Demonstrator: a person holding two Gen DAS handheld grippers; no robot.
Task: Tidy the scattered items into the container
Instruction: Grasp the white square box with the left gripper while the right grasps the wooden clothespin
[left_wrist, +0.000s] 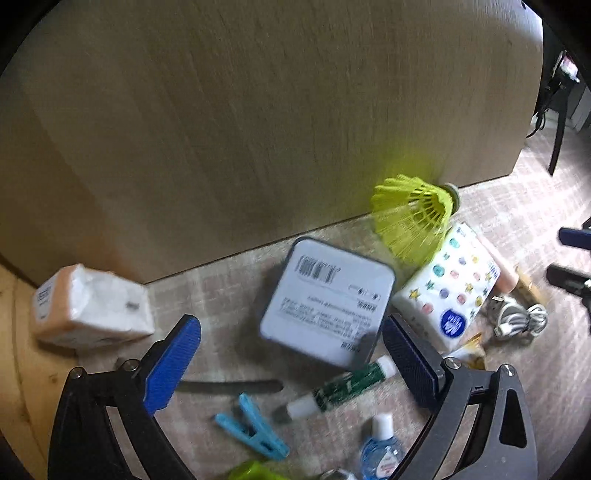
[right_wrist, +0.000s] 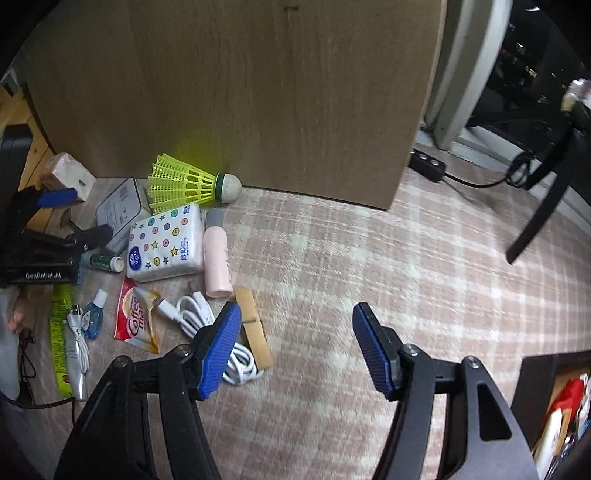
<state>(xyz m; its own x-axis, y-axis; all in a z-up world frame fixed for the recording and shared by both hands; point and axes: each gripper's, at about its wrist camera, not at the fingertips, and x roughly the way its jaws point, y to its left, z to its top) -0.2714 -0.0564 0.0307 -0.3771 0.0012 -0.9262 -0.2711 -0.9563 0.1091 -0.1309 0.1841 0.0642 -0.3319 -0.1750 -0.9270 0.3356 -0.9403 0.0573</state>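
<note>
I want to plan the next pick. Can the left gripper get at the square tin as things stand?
Probably yes. The left gripper is open, and the square tin lies just ahead between its fingers with nothing on top; only the glue stick lies close by.

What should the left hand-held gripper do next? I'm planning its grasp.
Probably lower the left hand-held gripper onto the tin: its jaws stand open and empty, the tin lies on the carpet just ahead between the fingers, nothing resting on top.
</note>
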